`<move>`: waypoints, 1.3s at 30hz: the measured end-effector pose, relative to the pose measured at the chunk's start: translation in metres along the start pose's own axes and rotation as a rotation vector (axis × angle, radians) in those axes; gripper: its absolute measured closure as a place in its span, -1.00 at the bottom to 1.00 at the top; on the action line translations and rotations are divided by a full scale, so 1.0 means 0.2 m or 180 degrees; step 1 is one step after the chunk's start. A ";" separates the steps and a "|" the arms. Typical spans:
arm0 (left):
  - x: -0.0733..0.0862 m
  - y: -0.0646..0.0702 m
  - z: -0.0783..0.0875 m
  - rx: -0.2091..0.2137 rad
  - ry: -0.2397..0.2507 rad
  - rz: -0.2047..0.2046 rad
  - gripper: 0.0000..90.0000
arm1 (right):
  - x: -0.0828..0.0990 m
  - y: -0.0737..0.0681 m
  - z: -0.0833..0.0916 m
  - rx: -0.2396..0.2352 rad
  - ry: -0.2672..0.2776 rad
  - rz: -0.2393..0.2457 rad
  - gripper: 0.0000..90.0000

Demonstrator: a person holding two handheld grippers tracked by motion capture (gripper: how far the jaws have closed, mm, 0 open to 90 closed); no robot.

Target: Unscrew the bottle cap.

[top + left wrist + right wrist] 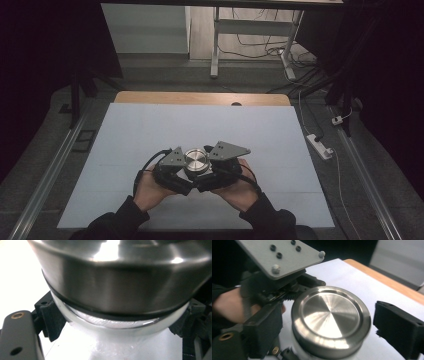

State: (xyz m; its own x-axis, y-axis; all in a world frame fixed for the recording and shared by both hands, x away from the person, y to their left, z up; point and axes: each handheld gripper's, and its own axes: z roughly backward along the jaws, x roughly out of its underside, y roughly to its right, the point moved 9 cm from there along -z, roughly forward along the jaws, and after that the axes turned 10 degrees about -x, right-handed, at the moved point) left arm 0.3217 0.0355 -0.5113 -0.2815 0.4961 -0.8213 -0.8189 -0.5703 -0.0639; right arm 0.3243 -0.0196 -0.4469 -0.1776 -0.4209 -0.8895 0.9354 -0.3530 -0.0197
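A round jar with a brushed-metal lid (196,160) (331,315) is held up between both hands near the front of the white table top (150,125). In the left gripper view its pale body (112,326) sits under the lid (120,285), and the left gripper (117,322) (181,172) is shut on that body, black pads pressing on both sides. My right gripper (332,327) (212,170) straddles the lid. Its right pad (398,327) stands clear of the rim with a gap, and its left pad (265,327) is close beside it, so it is open.
The white sheet lies on a wooden table whose far edge (200,98) shows. Beyond it stand white desk legs (215,50) and loose cables. A power strip (320,146) lies on the floor at the right. Metal rails (50,170) run along both sides.
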 end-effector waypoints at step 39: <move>-0.01 0.01 0.02 0.0130 0.0067 -0.0078 -0.65 | -0.01 -0.01 0.02 -0.0178 0.0147 -0.0011 -0.56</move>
State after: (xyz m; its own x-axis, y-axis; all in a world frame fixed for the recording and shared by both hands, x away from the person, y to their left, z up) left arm 0.3179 0.0355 -0.5071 -0.2509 0.4954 -0.8317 -0.8453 -0.5308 -0.0612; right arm 0.3221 -0.0209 -0.4440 -0.1678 -0.3802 -0.9095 0.9506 -0.3067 -0.0472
